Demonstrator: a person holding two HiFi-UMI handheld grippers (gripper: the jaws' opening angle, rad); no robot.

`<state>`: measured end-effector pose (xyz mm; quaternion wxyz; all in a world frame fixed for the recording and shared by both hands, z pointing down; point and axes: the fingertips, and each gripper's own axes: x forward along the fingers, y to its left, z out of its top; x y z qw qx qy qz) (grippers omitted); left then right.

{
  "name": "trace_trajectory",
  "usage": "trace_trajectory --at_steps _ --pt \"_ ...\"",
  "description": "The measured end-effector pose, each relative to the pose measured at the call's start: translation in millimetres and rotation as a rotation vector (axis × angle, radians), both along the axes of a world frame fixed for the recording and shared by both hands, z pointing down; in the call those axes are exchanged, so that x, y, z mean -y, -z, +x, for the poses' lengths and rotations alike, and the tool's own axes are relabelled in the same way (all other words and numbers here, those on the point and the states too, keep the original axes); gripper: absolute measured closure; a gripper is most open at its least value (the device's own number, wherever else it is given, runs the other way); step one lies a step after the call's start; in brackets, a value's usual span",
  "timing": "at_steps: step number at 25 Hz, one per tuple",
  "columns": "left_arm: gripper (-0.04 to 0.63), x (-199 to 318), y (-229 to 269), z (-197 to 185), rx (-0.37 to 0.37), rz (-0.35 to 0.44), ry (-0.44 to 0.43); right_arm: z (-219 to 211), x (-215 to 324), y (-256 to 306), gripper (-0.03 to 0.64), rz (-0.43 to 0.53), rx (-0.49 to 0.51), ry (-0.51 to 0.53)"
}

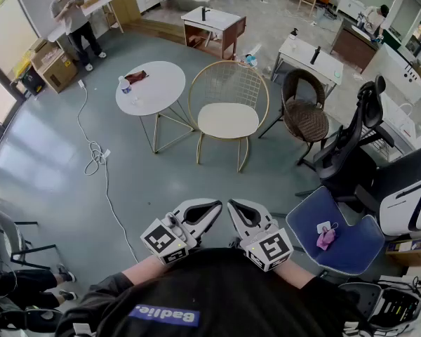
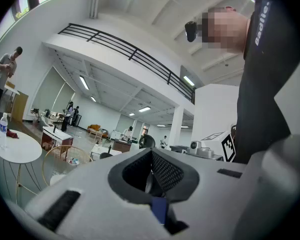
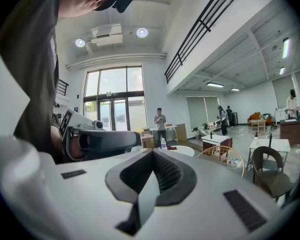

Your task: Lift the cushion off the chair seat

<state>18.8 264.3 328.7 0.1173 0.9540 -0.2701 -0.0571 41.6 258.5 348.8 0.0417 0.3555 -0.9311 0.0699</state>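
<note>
A white round cushion (image 1: 228, 120) lies on the seat of a gold wire chair (image 1: 229, 83) in the middle of the room, some way ahead of me. Both grippers are held low and close to my body, side by side and far from the chair. The left gripper (image 1: 212, 207) has its jaws shut with nothing between them. The right gripper (image 1: 234, 207) is shut and empty too. In the left gripper view the jaws (image 2: 151, 152) meet at the tip, with the gold chair (image 2: 65, 160) beyond at the left. The right gripper view shows its closed tip (image 3: 152, 153) and the chair (image 3: 224, 153) behind.
A round white table (image 1: 151, 86) with a bottle (image 1: 124, 84) stands left of the chair. A brown wicker chair (image 1: 305, 114) and a black office chair (image 1: 351, 146) are to its right. A blue chair (image 1: 337, 241) holds a pink cloth (image 1: 326, 237). A cable (image 1: 98, 153) crosses the floor. A person (image 1: 71, 16) stands far left.
</note>
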Motion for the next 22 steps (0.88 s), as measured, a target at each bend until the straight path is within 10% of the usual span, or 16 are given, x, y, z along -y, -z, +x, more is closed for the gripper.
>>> trace_trajectory --at_steps 22 --pt "0.581 19.2 0.2 36.5 0.042 0.029 0.074 41.4 20.8 -5.0 0.595 0.015 0.052 0.063"
